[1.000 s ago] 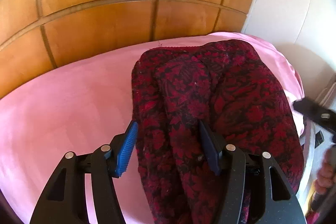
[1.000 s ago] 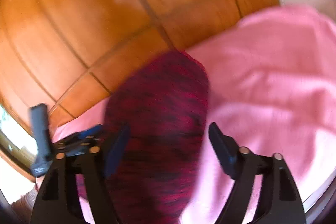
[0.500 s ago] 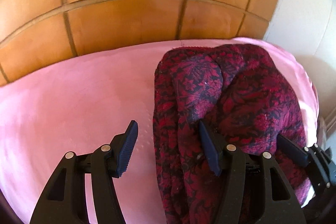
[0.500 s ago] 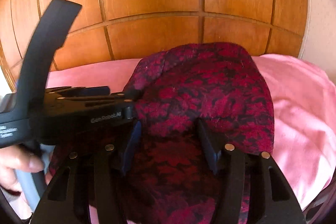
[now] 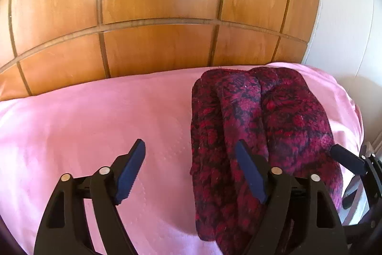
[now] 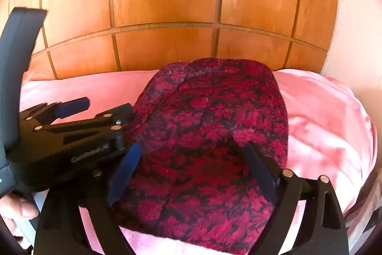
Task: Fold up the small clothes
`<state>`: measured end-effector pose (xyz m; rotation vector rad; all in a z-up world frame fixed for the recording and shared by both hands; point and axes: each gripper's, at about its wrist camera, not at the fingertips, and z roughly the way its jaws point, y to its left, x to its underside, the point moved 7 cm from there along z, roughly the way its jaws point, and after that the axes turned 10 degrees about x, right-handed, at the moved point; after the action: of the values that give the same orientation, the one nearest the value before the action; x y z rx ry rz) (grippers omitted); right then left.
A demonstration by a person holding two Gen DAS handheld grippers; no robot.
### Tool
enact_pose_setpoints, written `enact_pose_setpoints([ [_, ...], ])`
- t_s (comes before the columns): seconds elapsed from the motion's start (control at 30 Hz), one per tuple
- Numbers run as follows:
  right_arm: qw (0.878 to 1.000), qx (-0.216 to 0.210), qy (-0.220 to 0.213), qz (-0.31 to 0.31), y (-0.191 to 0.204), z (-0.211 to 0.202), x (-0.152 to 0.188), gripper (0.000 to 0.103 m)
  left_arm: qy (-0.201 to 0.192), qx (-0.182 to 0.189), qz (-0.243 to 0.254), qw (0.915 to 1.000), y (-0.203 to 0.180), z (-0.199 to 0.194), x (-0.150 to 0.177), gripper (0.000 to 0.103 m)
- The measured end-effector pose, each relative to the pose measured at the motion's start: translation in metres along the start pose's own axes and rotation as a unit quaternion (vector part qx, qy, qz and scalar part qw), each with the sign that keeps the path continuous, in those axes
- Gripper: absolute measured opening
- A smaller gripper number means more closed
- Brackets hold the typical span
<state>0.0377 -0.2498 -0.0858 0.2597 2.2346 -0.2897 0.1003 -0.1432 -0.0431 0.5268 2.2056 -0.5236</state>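
Note:
A dark red and black patterned fleece garment (image 5: 257,135) lies folded in a bundle on the pink sheet (image 5: 95,126), at the right in the left wrist view and in the middle of the right wrist view (image 6: 210,126). My left gripper (image 5: 191,171) is open and empty, its right finger at the garment's near edge; it also shows at the left of the right wrist view (image 6: 78,126). My right gripper (image 6: 191,169) is open and empty, hovering over the garment's near part; its tip shows in the left wrist view (image 5: 346,159).
A glossy wooden panelled headboard (image 5: 155,16) rises right behind the bed. A white wall (image 5: 346,28) stands at the right. The bed's edge drops off at the right (image 6: 363,159). A hand (image 6: 16,209) holds the left gripper's handle.
Both grippers have drawn back from the garment. The left one shifted left, so the garment sits further right in its view. The right one steadied over the garment. Both stay open.

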Motion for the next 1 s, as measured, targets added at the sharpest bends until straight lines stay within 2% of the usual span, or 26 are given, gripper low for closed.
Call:
enact_pose_setpoints([
  [0.1,1.0,0.01,-0.002,0.013,-0.001,-0.006,-0.01,0.093,-0.008,0.001,-0.007,0.9999,0.001,-0.01,0.001,0.078],
  [0.33,0.999,0.024,-0.003,0.034,-0.007,-0.023,-0.005,0.095,-0.027,-0.004,-0.017,0.9995,0.004,-0.028,0.003,0.078],
  [0.43,0.998,0.031,-0.004,0.053,-0.015,-0.033,-0.002,0.097,-0.035,-0.009,-0.028,0.999,0.008,-0.038,0.004,0.084],
  [0.53,0.997,0.045,-0.005,0.069,-0.021,-0.043,0.0,0.099,-0.038,-0.012,-0.036,0.9985,0.013,-0.046,0.008,0.085],
  [0.73,0.992,0.072,-0.006,0.103,-0.032,-0.06,0.004,0.1,-0.049,-0.041,-0.043,0.997,0.023,-0.065,0.015,0.085],
  [0.83,0.991,0.084,-0.01,0.108,-0.031,-0.063,0.007,0.1,-0.057,-0.055,-0.045,0.9959,0.027,-0.073,0.02,0.092],
  [1.0,0.99,0.098,-0.015,0.102,-0.026,-0.067,0.011,0.1,-0.065,-0.074,-0.047,0.994,0.03,-0.084,0.025,0.096],
])
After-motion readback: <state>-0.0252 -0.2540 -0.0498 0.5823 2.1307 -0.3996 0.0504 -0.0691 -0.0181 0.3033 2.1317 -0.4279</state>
